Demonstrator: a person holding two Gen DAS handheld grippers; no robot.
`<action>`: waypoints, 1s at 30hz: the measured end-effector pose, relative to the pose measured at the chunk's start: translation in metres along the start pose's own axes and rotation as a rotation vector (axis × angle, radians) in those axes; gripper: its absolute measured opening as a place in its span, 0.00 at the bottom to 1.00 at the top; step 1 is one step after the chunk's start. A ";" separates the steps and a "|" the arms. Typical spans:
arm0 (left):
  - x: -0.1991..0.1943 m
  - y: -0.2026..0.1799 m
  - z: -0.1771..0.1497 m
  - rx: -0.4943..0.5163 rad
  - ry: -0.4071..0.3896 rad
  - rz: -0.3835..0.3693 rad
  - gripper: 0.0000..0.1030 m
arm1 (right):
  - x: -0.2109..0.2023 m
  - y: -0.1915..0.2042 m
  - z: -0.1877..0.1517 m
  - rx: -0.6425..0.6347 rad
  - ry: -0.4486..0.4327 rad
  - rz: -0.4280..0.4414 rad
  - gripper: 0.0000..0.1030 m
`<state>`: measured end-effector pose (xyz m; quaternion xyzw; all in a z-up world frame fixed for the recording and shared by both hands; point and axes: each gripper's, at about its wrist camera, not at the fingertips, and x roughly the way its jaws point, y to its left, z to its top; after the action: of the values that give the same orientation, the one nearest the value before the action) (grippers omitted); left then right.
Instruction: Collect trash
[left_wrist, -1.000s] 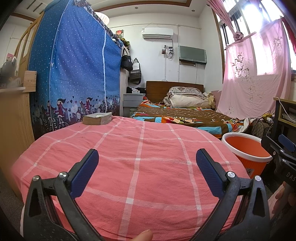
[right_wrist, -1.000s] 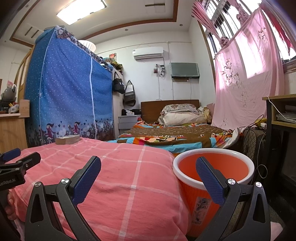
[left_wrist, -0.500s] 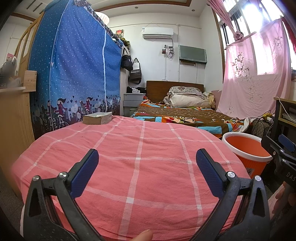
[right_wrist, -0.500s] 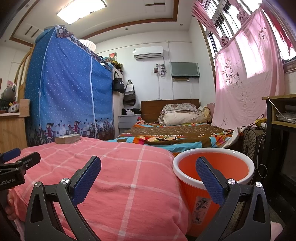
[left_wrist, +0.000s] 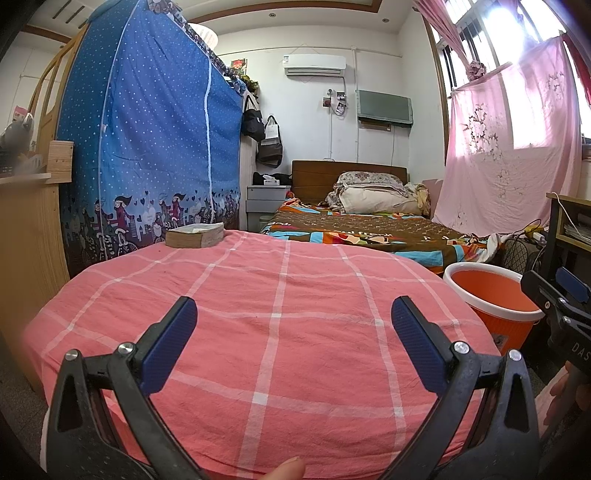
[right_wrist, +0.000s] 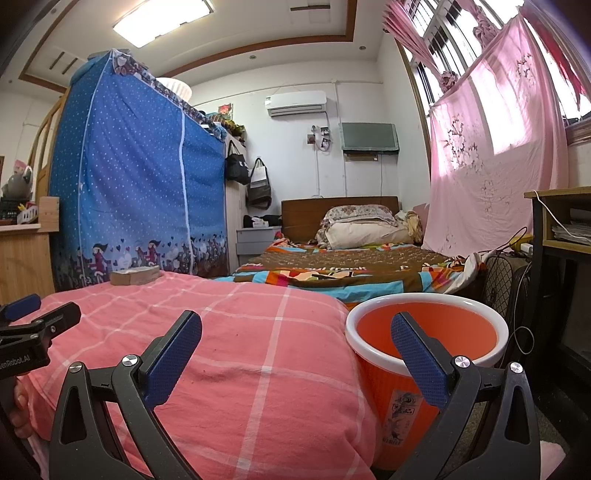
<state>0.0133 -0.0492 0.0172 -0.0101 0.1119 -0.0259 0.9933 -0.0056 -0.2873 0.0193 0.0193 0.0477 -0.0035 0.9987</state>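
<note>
Both tools were held low at the near edge of the pink checked cover (left_wrist: 280, 332), side by side, facing down the room. Left tool (left_wrist: 293, 325): jaws spread wide, nothing between the blue pads. Right tool (right_wrist: 295, 339): likewise spread wide and empty, its right finger overlapping the bucket in view only, not touching it.

The orange bucket (right_wrist: 424, 332) with the white rim stood on the floor just beside the right-hand corner of the covered surface, mouth up and, as far as the interior showed, empty. Judged to be the bin for the trash: placed there so that anything lifted off the cover could be dropped with a short swing by the right tool.

No obvious trash was seen on the cover. The only item on it was a flat tan block (left_wrist: 194, 235) at the far left corner, possibly a paper stack or a book; the fisheye view was too small to tell, so whether it counts as trash is uncertain.

Judgement: collection not yet begun. Both tools were held ready and level, presumably to survey the surface before a target was chosen. The far-left block lay closer to the left tool's side.
</note>
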 end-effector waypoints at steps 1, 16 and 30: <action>0.001 0.000 0.001 0.000 0.000 0.000 1.00 | 0.000 0.000 0.000 0.000 0.000 0.000 1.00; 0.000 0.001 -0.001 0.006 -0.003 0.015 1.00 | 0.001 0.001 -0.003 0.000 0.011 0.004 1.00; -0.001 0.003 -0.004 0.008 -0.014 0.032 1.00 | 0.003 0.002 -0.005 -0.004 0.021 0.009 1.00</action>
<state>0.0116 -0.0465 0.0136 -0.0045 0.1051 -0.0105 0.9944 -0.0028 -0.2852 0.0145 0.0176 0.0582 0.0015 0.9981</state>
